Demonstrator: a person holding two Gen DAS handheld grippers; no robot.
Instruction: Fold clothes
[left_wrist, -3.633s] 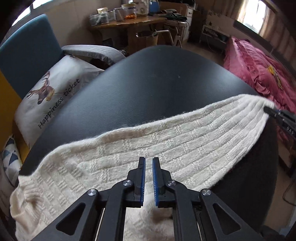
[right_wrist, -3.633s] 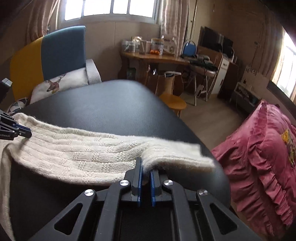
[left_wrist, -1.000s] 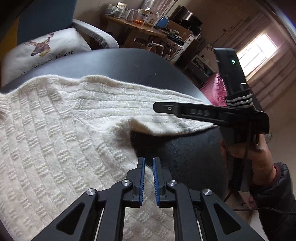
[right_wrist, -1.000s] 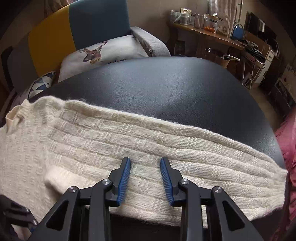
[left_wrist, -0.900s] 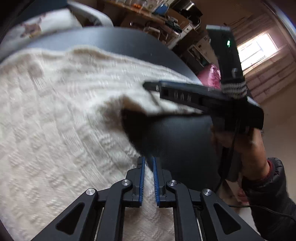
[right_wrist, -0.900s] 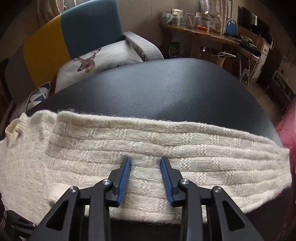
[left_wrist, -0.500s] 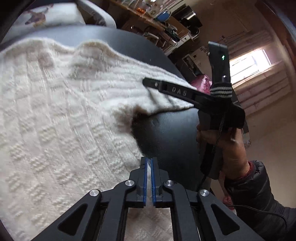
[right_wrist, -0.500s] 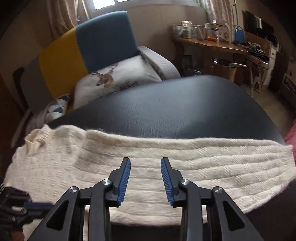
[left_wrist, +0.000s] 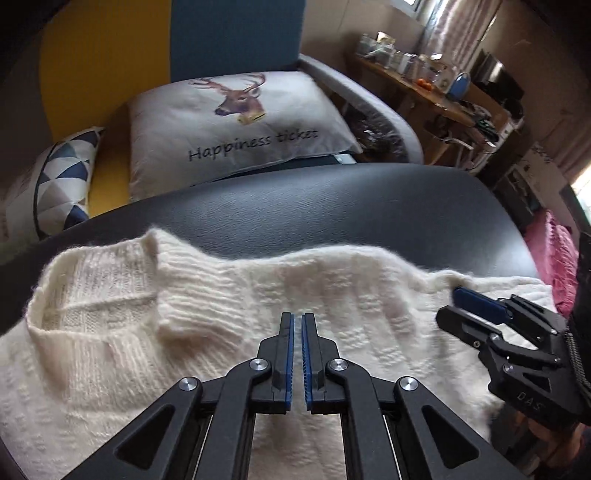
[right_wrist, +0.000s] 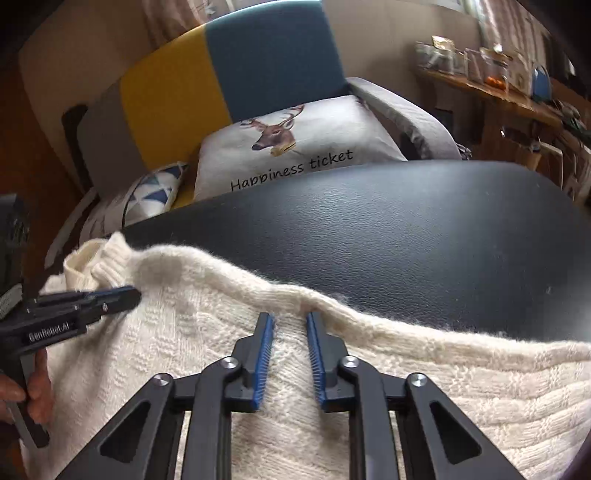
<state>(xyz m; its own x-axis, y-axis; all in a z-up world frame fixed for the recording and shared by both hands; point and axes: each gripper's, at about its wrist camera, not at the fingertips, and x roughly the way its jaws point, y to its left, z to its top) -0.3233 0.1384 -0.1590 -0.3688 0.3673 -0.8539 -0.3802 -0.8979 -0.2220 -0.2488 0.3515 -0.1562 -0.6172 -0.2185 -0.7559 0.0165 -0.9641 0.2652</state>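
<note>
The cream sweater (left_wrist: 229, 332) lies spread across the near half of the black table (left_wrist: 332, 206), filling the lower part of both views, its ribbed collar (left_wrist: 110, 291) at centre left of the left view. The left gripper (left_wrist: 297, 325), at bottom centre there, has its jaws pressed together with nothing between them; it hovers over the knit just right of the collar, probably to pin or smooth the cloth while the other side is worked. The right gripper (right_wrist: 290, 321), at bottom centre of its own view, has just been closing: its jaws stand a little apart, straddling the raised far edge of the sweater. Whether the pads already pinch that fold I cannot tell. It looks placed to lift the edge for the next fold.
</note>
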